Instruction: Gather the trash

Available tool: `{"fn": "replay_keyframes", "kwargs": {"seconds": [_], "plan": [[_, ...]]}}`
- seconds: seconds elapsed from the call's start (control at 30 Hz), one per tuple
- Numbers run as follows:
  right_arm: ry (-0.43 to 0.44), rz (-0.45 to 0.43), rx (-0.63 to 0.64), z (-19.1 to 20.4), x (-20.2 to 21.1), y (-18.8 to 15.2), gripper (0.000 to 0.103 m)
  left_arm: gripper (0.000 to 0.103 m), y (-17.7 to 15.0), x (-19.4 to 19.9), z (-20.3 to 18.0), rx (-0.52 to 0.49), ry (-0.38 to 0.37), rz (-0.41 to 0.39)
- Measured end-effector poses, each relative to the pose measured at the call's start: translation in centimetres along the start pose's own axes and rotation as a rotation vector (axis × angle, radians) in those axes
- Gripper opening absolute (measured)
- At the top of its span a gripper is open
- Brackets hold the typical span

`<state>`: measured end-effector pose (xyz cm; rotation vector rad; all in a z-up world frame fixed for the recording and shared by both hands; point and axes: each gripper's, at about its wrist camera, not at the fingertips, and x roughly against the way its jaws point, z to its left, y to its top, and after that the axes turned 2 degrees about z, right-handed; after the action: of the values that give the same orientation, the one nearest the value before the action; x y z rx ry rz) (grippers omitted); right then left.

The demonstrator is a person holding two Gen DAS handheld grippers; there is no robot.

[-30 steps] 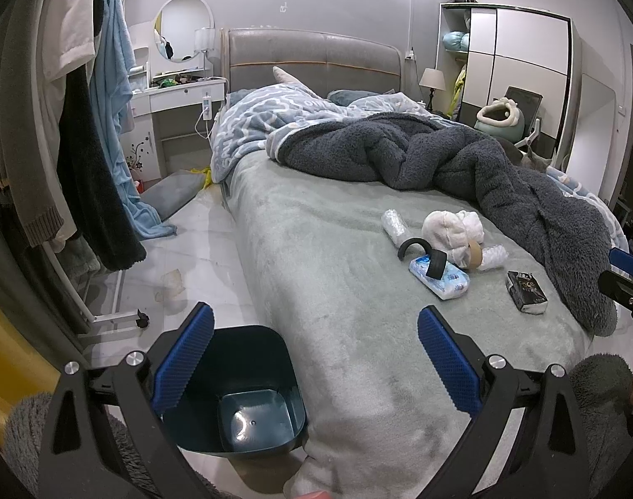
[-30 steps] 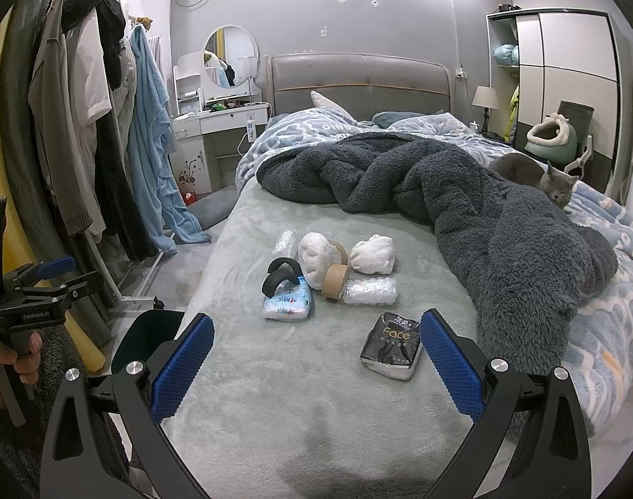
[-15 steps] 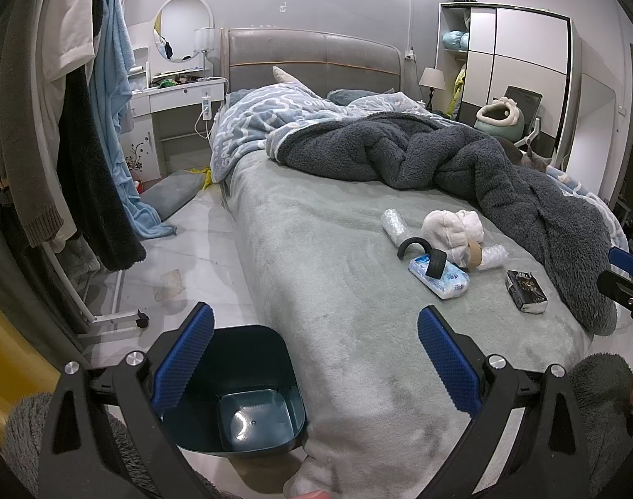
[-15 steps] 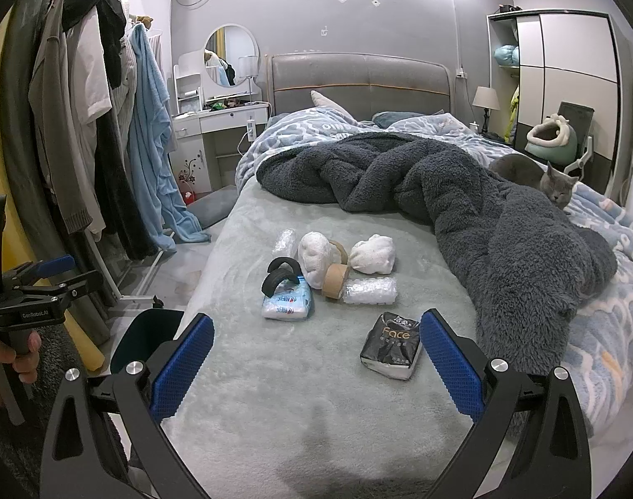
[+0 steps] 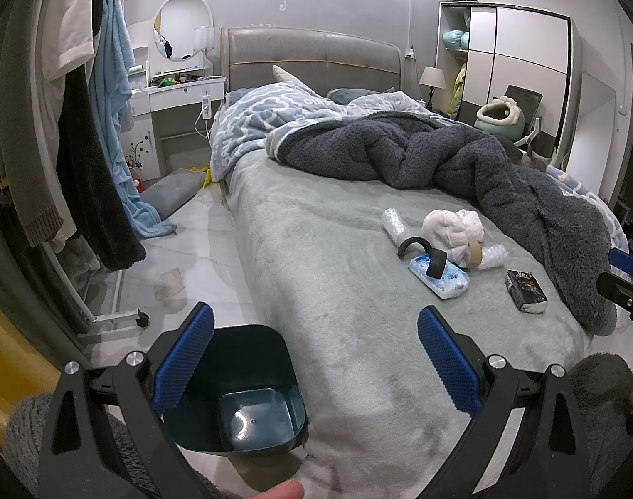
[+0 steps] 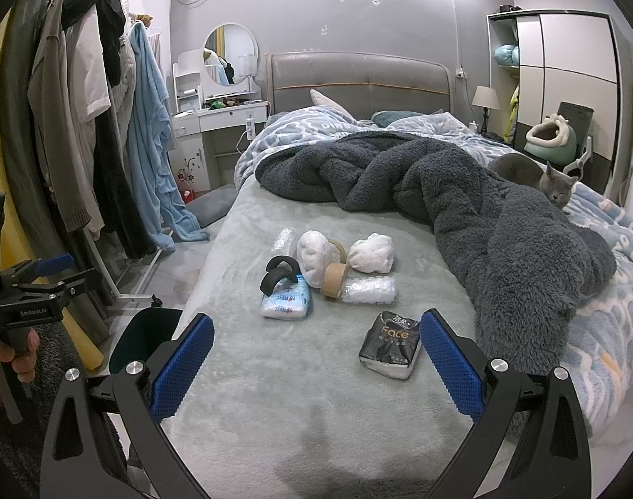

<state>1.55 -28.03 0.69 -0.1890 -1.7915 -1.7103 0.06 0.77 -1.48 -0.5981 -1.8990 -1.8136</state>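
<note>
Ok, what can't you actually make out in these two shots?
- Trash bin: in the right wrist view mostly hidden behind the bed's edge and the fingers.
- Cat: barely discernible behind the dark blanket in the left wrist view.
- Black tissue pack: small print unreadable.
- Dresser clutter: too small to identify.

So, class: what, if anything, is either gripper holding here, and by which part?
Nothing is held. The left gripper and the right gripper both have empty, open jaws; the black tissue pack lies untouched on the bed.

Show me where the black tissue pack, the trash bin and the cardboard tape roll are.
black tissue pack (image 6: 390, 345): right wrist view, printed top face.
trash bin (image 5: 249, 416): left wrist view, inner floor.
cardboard tape roll (image 6: 334, 280): right wrist view, outer band.
</note>
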Motion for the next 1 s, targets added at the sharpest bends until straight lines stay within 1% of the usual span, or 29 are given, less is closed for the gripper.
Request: {"fn": "replay_keyframes", "kwargs": {"seconds": [0.07,0.17,0.3,0.37,0.47,0.57,0.67,0.8,0.87,1.0], "plan": [[0.0,0.001,0.001,0.0,0.0,0.0,0.101,0.1,-0.4,-0.1,0.2,-0.003,0.011,-0.004],[-0.001,0.001,0.002,0.0,0.0,0.0,0.101,0.1,-0.9,-0.3,0.5,0.001,0.002,-0.001],[-0.001,0.002,0.002,0.0,0.0,0.0,0.101,0.1,-0.8,-0.3,0.4,0.0,0.005,0.0],[-0.003,0.004,0.003,0.0,0.0,0.1,0.101,0.1,-1.1,-0.2,0.6,0.01,-0.008,0.002],[-0.021,0.016,0.018,0.0,0.0,0.1,0.101,0.1,-1.0,0.1,0.5,0.016,-0.005,0.001],[-0.041,0.026,0.019,-0.2,-0.3,0.1,0.1,0.1,-0.5,0.4,0.4,0.021,-0.029,0.002],[-0.068,0.038,0.0,-0.7,-0.7,-0.4,0.1,0.1,0.2,0.6,-0.2,0.006,-0.081,0.003],[-0.09,0.056,-0.034,-1.1,-1.4,-0.4,0.1,0.099,0.8,1.0,-1.2,-0.081,-0.106,-0.007],[-0.096,0.069,-0.047,-1.5,-1.9,-0.7,0.1,0.099,0.9,1.1,-1.3,-0.09,-0.135,0.0],[-0.126,0.085,-0.064,-2.1,-2.6,-1.0,0.1,0.099,1.3,0.9,-1.5,-0.119,-0.167,0.006]]}}
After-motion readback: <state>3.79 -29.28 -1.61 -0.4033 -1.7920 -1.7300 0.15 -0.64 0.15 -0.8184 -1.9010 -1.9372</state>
